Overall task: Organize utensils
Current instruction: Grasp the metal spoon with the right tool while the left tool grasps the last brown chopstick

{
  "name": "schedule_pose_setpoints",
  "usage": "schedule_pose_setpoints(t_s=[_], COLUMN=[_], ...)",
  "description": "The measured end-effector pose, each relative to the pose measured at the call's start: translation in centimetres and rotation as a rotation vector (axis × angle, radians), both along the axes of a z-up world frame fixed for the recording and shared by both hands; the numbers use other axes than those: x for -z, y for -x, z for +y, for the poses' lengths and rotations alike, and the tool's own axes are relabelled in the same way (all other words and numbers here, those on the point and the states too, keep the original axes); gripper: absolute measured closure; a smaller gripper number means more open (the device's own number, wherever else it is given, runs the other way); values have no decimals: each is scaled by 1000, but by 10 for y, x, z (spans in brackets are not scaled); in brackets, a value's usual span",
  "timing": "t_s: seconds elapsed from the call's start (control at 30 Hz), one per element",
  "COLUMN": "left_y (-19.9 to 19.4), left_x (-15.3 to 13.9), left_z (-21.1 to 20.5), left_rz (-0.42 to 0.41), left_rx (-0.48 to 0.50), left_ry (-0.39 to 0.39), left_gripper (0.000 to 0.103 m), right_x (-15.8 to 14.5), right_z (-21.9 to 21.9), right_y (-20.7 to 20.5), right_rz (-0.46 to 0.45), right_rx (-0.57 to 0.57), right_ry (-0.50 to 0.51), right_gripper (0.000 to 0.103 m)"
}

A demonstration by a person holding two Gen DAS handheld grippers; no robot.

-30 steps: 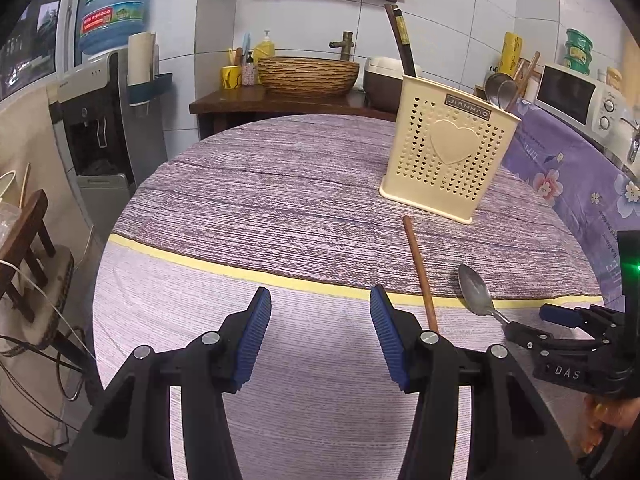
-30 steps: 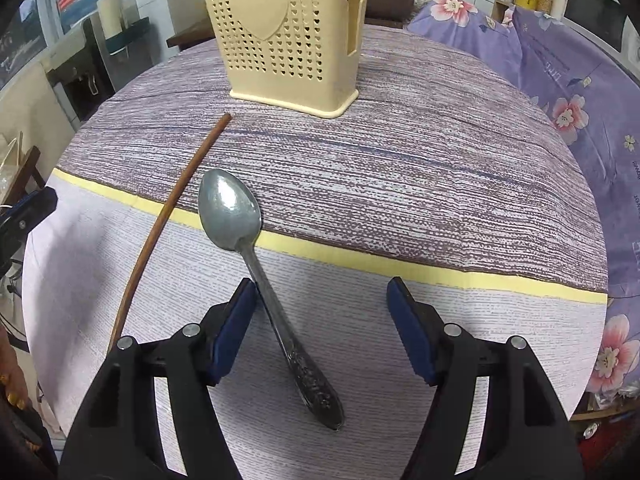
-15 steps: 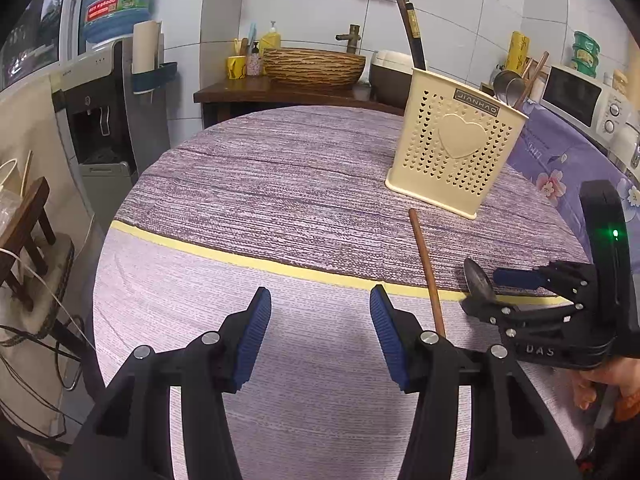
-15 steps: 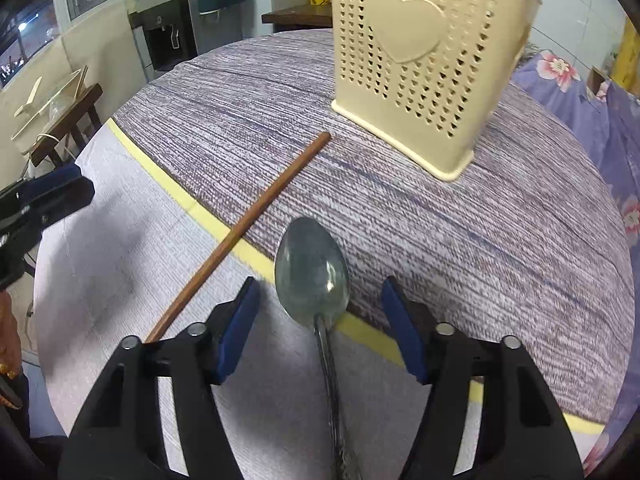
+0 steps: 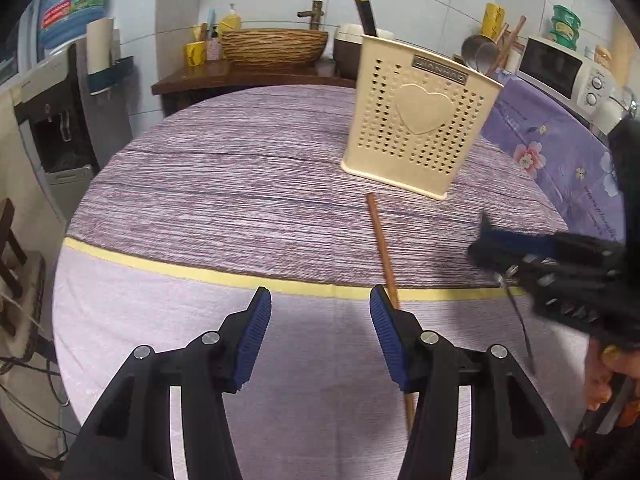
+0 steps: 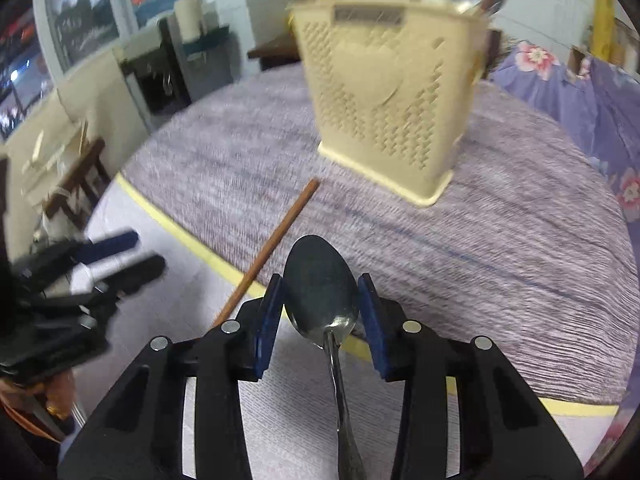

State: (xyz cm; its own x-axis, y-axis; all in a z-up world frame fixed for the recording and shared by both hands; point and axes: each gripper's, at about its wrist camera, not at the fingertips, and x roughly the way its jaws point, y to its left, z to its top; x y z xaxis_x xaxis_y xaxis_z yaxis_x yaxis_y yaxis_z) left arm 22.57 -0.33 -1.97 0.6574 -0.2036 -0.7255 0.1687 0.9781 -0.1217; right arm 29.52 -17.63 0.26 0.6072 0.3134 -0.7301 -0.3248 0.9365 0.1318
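A metal spoon [image 6: 320, 284] sits bowl-up between the blue pads of my right gripper [image 6: 320, 308], whose jaws are closing and touch both edges of the bowl. In the left wrist view the right gripper [image 5: 490, 252] hangs above the cloth with the spoon's handle [image 5: 520, 328] dangling under it. A brown chopstick [image 5: 384, 252] lies on the table, pointing at the cream perforated utensil holder [image 5: 420, 120]. My left gripper [image 5: 320, 312] is open and holds nothing; its right finger covers part of the chopstick. From the right wrist, the chopstick [image 6: 276, 240], holder [image 6: 392, 92] and left gripper [image 6: 120, 252] are blurred.
The round table [image 5: 224, 184] wears a purple striped cloth with a yellow band [image 5: 160, 268]. Ladles and chopsticks [image 5: 488, 52] stick out of the holder. A microwave [image 5: 560, 72] stands at the right, a wicker basket [image 5: 276, 46] behind, a water dispenser [image 5: 52, 120] at the left.
The right gripper slid forward along the spoon, narrowed onto its bowl and rose, taking the spoon off the cloth. The left gripper moved a little nearer the chopstick and stayed open.
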Motion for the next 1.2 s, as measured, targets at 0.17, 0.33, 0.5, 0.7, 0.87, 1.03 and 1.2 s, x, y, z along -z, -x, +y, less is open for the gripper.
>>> schedule_pose_setpoints(t_s=[0.17, 0.33, 0.5, 0.7, 0.87, 1.03, 1.2], left_y=[-20, -50, -75, -93, -99, -102, -102], left_x=[1, 11, 16, 24, 25, 25, 24], left_z=[-25, -45, -61, -75, -80, -80, -79], left_rz=[37, 95, 108, 119, 112, 112, 105], left_rx=[74, 91, 79, 68, 59, 49, 46], left_ry=[-9, -44, -97, -149, -169, -157, -141], left_gripper=[51, 55, 63, 83, 90, 95, 95], right_x=[-45, -57, -60, -60, -61, -61, -60], right_z=[-27, -33, -39, -39, -39, -41, -42], right_y=[16, 26, 34, 37, 39, 39, 40], right_rz=[-87, -125, -135, -138, -146, -143, -141], right_rx=[59, 96, 109, 108, 111, 119, 125], right_ry=[-122, -121, -129, -133, -126, -123, -126], right_gripper=[64, 65, 65, 65, 65, 65, 65])
